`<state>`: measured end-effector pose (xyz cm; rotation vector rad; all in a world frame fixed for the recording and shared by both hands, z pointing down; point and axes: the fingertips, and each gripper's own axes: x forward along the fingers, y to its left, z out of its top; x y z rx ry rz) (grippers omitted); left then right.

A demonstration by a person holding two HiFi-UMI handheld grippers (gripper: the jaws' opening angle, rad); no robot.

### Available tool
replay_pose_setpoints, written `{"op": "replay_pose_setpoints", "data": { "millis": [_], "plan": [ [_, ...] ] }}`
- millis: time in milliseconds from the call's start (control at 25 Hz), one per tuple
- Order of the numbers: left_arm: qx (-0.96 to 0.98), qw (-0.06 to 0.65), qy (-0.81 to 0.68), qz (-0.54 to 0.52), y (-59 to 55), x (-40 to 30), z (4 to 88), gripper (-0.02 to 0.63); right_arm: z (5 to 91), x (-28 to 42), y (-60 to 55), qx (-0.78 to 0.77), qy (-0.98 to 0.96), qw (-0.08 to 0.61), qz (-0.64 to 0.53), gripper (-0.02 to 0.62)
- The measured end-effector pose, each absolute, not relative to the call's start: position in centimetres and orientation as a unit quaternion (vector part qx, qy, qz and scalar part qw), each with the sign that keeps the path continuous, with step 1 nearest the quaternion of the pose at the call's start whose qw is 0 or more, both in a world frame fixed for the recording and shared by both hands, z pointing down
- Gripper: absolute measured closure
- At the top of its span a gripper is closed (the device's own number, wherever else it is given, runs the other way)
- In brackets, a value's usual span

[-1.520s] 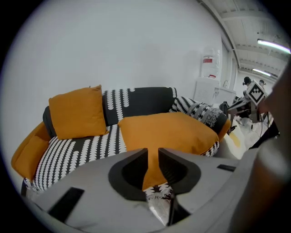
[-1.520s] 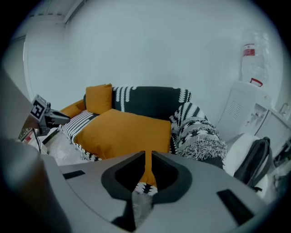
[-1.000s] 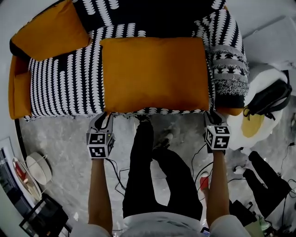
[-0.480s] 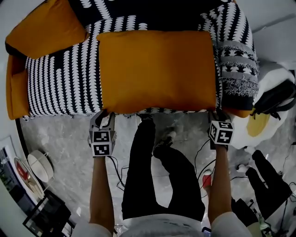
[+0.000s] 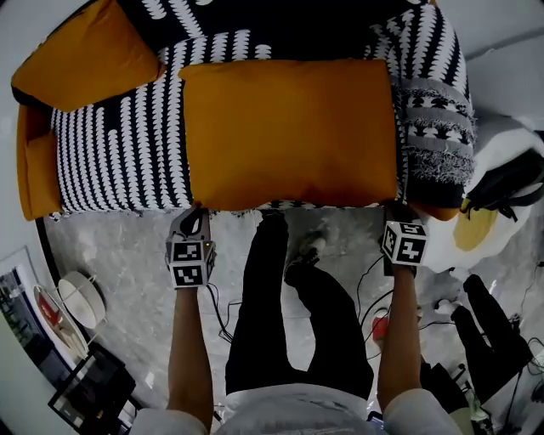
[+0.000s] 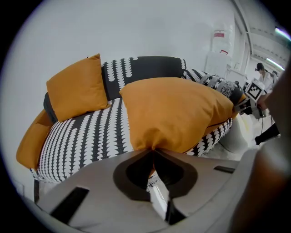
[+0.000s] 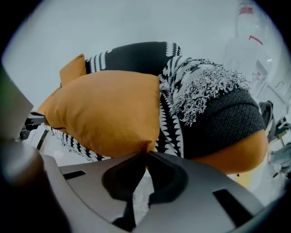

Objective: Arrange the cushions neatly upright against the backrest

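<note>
L hand-held gripper (image 6: 152, 151) has just closed its jaws and pinches the front-left corner of the big orange cushion (image 5: 289, 132). R hand-held gripper (image 7: 146, 154) did likewise on the front-right corner. Cushion lies flat on the sofa (image 5: 119, 144) seat. Step: grasp made, lift not yet begun. Next, prob.: raise both corners evenly and tip it upright vs the backrest (image 5: 280, 21). 2nd cushion (image 5: 81, 51) sits at the sofa's far-left end.

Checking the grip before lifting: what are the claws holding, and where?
The large orange cushion: the left claw and right claw, just closed, each pinch a front corner.
</note>
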<state>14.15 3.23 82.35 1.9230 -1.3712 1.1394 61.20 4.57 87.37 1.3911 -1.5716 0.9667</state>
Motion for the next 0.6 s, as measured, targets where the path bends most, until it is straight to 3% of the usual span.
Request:
{"op": "replay_pose_setpoints", "data": {
  "millis": [600],
  "plan": [
    [0.698,0.265,-0.534,0.397,-2.5,14.3,74.2,0.583,77.3,61.2,-0.7,0.529,-0.638,0.435,0.352,0.580]
  ]
}}
